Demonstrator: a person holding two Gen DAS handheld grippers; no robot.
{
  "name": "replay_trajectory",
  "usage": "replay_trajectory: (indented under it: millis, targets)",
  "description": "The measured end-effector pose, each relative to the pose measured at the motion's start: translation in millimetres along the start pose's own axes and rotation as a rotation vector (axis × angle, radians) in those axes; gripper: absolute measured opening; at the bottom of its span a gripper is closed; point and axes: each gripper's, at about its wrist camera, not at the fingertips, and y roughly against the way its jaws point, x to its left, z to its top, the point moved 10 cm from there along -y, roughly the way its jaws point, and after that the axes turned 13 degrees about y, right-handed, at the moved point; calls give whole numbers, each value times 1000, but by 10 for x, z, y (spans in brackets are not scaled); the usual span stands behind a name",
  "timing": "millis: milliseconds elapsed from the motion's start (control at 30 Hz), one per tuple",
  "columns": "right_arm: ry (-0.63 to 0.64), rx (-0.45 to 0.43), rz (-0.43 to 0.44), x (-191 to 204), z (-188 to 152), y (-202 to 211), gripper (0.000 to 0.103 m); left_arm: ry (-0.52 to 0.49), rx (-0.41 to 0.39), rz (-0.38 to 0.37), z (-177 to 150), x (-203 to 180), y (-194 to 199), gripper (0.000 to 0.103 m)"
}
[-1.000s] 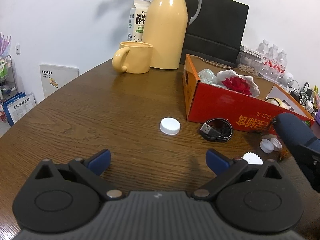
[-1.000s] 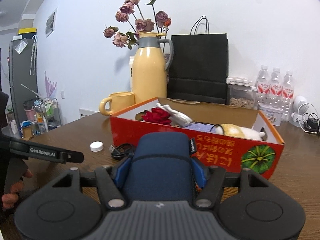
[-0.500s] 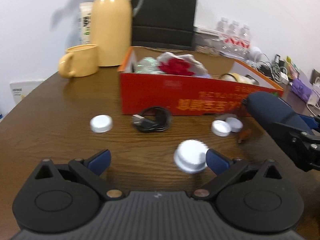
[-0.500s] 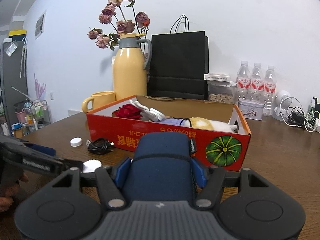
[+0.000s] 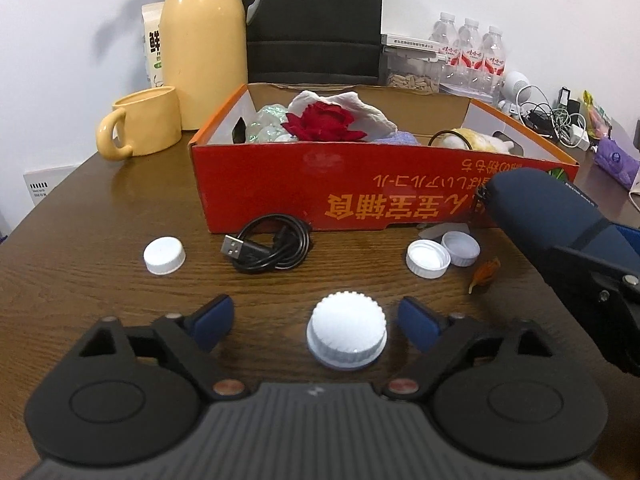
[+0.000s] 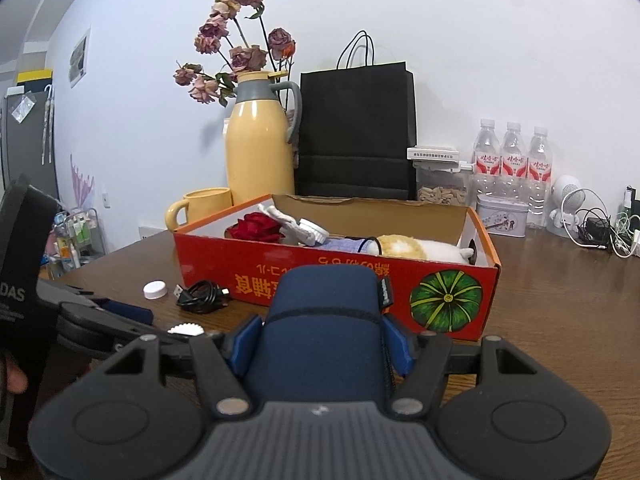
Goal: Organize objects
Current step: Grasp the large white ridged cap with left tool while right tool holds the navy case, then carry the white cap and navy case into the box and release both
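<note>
The left gripper (image 5: pixel 316 318) has its fingers (image 5: pixel 210 320) spread wide, touching nothing. A ribbed white cap (image 5: pixel 346 335) lies on the worktop (image 5: pixel 100 216) between them, nearer the right-hand one, apart from both. The right gripper (image 6: pixel 320 338) has its fingers (image 6: pixel 245 340) pressed against the sides of a dark blue pouch (image 6: pixel 326 328), held near the front of the red box (image 6: pixel 320 280).

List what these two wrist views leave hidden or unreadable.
- Navy pouch: the right gripper hides its near end in the right wrist view.
- Ridged white cap: mostly behind the left gripper there.
- Red box: its front wall hides the lower contents in both views.
</note>
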Motion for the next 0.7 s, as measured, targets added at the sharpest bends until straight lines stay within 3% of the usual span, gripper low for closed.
replay_trajectory:
  millis: [233, 367, 700]
  targets:
    - [2, -4, -4, 3, 3, 8, 64, -21, -16, -10, -10, -88, 35, 63]
    - [1, -4, -4, 3, 2, 9, 64, -25, -23, -26, -15, -135, 59, 38]
    - [4, -4, -5, 7, 0, 13, 63, -22, -28, -47, -28, -192, 97, 37]
